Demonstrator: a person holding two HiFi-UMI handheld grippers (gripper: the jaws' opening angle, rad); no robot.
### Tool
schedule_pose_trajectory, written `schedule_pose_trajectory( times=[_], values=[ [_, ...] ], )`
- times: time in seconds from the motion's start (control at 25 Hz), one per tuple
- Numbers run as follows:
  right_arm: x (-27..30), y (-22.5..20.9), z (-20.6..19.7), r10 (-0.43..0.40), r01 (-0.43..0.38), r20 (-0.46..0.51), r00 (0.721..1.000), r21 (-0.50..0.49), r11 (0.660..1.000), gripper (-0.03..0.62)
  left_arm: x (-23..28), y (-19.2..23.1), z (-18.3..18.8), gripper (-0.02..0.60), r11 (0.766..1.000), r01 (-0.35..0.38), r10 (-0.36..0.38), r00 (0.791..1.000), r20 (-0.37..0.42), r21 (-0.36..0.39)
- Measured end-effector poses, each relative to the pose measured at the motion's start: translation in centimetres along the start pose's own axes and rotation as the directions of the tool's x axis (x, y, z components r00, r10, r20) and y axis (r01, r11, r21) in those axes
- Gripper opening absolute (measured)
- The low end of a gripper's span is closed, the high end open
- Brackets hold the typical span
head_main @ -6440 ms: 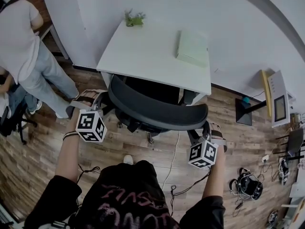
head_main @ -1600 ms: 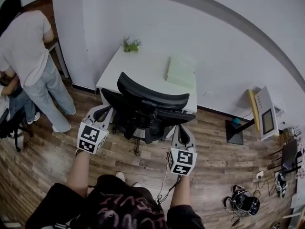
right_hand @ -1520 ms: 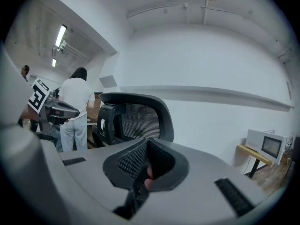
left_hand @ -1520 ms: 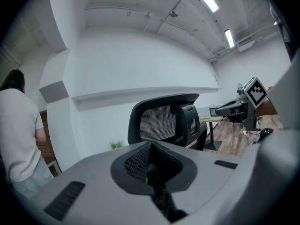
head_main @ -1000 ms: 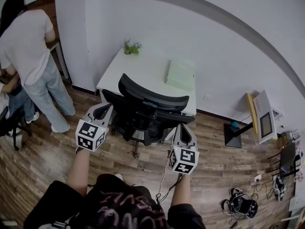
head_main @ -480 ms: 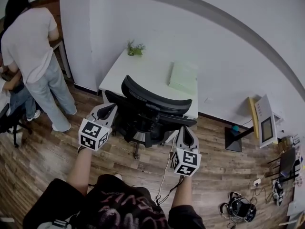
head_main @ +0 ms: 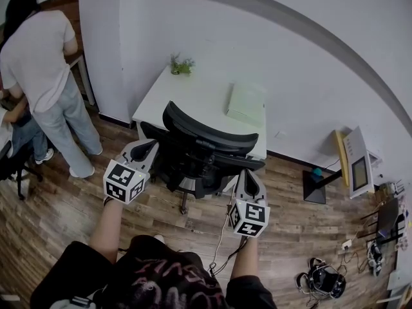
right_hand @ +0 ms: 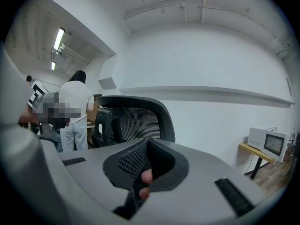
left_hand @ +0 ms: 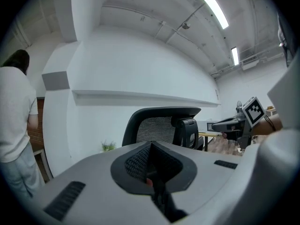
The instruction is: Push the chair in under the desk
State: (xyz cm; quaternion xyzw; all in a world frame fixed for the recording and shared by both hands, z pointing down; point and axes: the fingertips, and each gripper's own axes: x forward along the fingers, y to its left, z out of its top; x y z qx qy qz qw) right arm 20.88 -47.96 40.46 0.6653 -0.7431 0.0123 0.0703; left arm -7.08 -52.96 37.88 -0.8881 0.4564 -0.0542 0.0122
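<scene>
Chair [head_main: 207, 136] seemingly against desk [head_main: 193, 94] edge.

Head view looks steeply down on the chair [head_main: 206, 132]; my 2 gripper views face its back from close.

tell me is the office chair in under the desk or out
In, as far as shows: the office chair has its backrest at the front edge of the white desk, seat hidden beyond.
</scene>
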Motion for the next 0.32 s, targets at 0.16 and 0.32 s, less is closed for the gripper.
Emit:
schedule_pose_trajectory(
  times=[0.16,0.32],
  values=[
    [0.1,0.2,0.0,0.002,-0.002,0.002,1.000,0.002,1.000,0.025,0.1,0.0,0.0,0.014,1.000,0.003,-0.003,1.000,0.001,0.002],
    [0.4,0.6,0.1,0.004,-0.004,0.000,1.000,-0.004,1.000,0.025,-0.1,0.9,0.1,0.014,1.000,-0.027,0.027,1.000,0.003,-0.013]
  ],
)
